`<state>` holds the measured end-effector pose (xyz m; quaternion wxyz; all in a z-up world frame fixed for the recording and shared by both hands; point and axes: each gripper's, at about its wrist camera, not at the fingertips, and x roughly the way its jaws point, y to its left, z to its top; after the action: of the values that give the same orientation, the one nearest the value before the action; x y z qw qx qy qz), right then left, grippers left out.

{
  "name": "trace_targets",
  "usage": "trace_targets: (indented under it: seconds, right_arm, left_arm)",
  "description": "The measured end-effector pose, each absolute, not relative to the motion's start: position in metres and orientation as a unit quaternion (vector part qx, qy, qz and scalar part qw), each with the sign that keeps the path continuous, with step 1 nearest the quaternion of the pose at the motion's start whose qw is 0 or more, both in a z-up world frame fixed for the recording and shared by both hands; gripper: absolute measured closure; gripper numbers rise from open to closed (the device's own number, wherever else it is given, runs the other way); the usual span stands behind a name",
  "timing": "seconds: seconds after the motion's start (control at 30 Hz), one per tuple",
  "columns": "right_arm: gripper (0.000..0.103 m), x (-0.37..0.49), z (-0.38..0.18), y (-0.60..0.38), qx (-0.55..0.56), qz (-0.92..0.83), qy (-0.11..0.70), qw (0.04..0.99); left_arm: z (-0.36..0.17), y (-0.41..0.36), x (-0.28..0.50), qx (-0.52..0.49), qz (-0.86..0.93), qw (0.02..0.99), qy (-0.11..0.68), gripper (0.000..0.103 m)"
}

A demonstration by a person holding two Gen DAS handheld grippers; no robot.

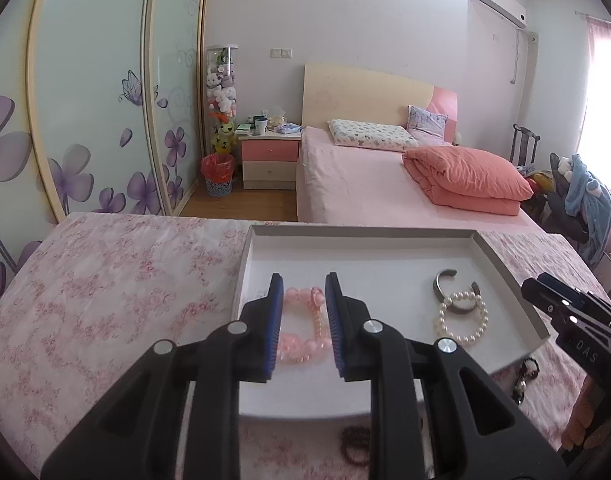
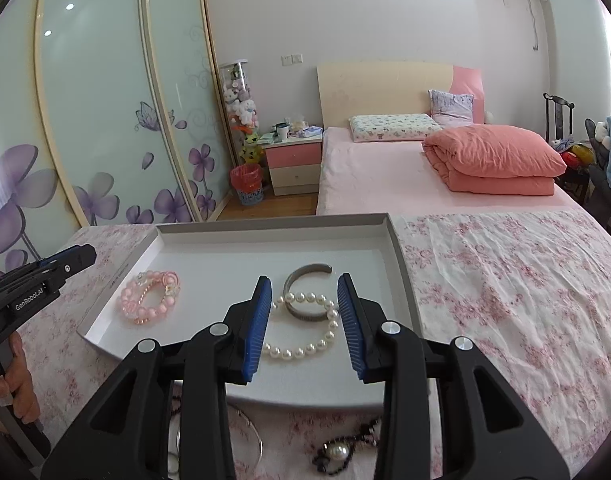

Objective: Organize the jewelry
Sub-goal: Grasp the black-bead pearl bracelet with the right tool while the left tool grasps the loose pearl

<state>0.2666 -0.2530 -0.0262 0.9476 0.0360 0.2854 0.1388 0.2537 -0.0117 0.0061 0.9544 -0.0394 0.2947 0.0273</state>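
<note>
Left gripper [image 1: 304,320] parted and empty above pink bracelets [image 1: 303,326] lying in white tray [image 1: 361,236]; right gripper [image 2: 304,322] likewise parted, nothing pinched, above pearl bracelet [image 2: 305,328] overlapping metal bangle [image 2: 307,292]. Unsorted on floral cloth [image 2: 505,280] before tray: wire hoop [image 2: 249,436], dark beaded piece [image 2: 341,452]. Likely hazards: snagging pearls on bangle when reaching past; catching cloth with thin hoop; nudging tray.
</note>
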Motion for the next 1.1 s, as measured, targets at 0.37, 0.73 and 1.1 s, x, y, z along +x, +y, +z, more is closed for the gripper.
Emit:
trace_targets:
  seconds: [0.37, 0.73, 1.1]
  right_arm:
    - [0.067, 0.231, -0.066, -0.283, 0.023, 0.113, 0.385, 0.916]
    - [0.067, 0.225, -0.082, -0.295, 0.033, 0.079, 0.399, 0.913]
    - [0.075, 0.245, -0.089, -0.289, 0.022, 0.078, 0.425, 0.901]
  left_arm:
    - [-0.025, -0.004, 0.179, -0.015, -0.002, 0.942, 0.336, 0.068]
    - [-0.044, -0.007, 0.158, -0.015, -0.028, 0.935, 0.354, 0.058]
    - [-0.051, -0.012, 0.162, -0.011, -0.039, 0.929, 0.367, 0.054]
